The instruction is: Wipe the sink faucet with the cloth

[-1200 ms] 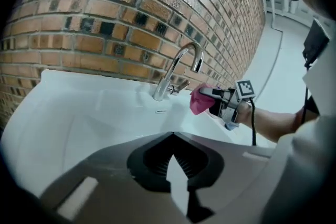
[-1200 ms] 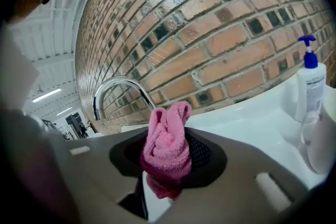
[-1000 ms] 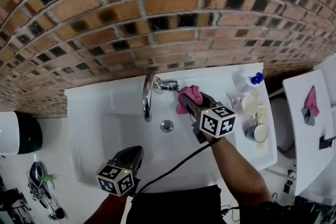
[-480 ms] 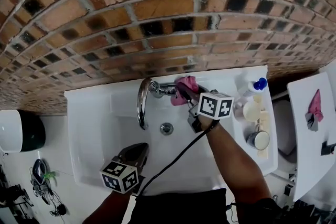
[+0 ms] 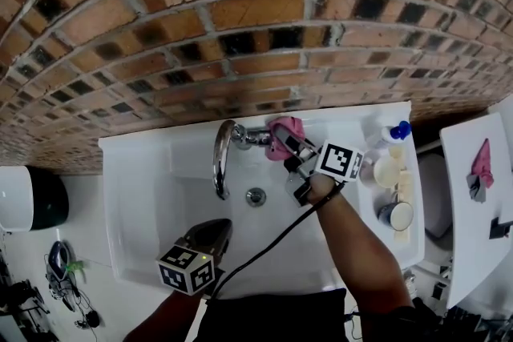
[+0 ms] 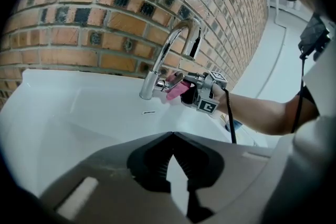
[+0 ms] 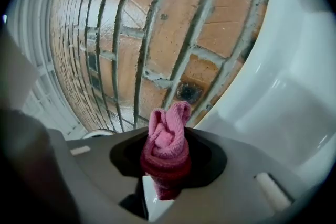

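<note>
The cloth [image 5: 286, 129], bunched and pinched in my right tool [image 5: 288, 145], is right by the faucet [image 5: 221, 158] base on the sink's [image 5: 136, 172] back ledge. Rubbing too hard could drag it from the jaws. My left tool [image 5: 210, 235], pressed together and empty, hangs over the basin.

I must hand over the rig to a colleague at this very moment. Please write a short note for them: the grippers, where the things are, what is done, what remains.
Left gripper: shut, empty, over the front part of the sink.
Right gripper: shut on the cloth, held at the handle beside the base of the faucet; it seems to touch it.
Done: the cloth is gripped and at the faucet.
Left: wipe the base and the arched spout. How much is already wiped cannot be seen.
</note>
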Demonstrator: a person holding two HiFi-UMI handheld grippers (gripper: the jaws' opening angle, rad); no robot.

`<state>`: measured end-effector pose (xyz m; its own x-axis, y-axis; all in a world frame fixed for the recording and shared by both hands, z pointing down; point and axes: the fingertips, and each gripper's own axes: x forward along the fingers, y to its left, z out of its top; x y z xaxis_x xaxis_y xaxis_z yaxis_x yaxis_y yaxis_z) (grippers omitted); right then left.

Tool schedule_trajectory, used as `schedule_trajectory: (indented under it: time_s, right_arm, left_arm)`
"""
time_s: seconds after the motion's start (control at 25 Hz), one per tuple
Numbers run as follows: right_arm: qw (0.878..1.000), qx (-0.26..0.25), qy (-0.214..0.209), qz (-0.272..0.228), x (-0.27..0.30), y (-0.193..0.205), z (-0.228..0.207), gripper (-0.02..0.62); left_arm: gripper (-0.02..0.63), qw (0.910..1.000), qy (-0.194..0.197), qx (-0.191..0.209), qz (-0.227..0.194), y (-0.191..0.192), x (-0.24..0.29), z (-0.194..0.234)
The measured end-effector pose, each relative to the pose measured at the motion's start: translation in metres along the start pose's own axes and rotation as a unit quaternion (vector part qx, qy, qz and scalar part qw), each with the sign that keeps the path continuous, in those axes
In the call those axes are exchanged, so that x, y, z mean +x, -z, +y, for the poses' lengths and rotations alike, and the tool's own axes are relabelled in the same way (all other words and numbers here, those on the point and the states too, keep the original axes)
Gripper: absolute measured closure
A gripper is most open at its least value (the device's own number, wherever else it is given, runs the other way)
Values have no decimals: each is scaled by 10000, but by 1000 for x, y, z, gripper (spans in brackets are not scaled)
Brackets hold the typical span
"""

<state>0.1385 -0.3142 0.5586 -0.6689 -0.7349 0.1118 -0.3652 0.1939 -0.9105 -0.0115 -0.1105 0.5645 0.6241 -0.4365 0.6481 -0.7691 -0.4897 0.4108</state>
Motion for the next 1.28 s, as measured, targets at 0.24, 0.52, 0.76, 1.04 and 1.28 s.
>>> schedule_trajectory:
  time_s: [0.24,0.52,0.76,1.04,1.28]
  right_arm:
    - [9928,414,-1103,-203,-1,0,51,456]
    - [9951,-157,-979,39,-21,7,75,456]
    - [9923,-915,-796,269,-34,24,97,456]
    - [9952,-749,-616,133,-29,82,90,455]
    - [9915,-1068,-496,552,13,90,69,455]
  left_arm:
    - [601,10000,66,-16,-53,1,-3,0]
    - [601,9996,256,78,-96,4,-6,-7]
    - [601,9992,364,132,-94,9,-14,-6]
    - [601,9992,343,183,-105,15,-33,2]
    - [601,9999,77,105,-113,23,-55,16]
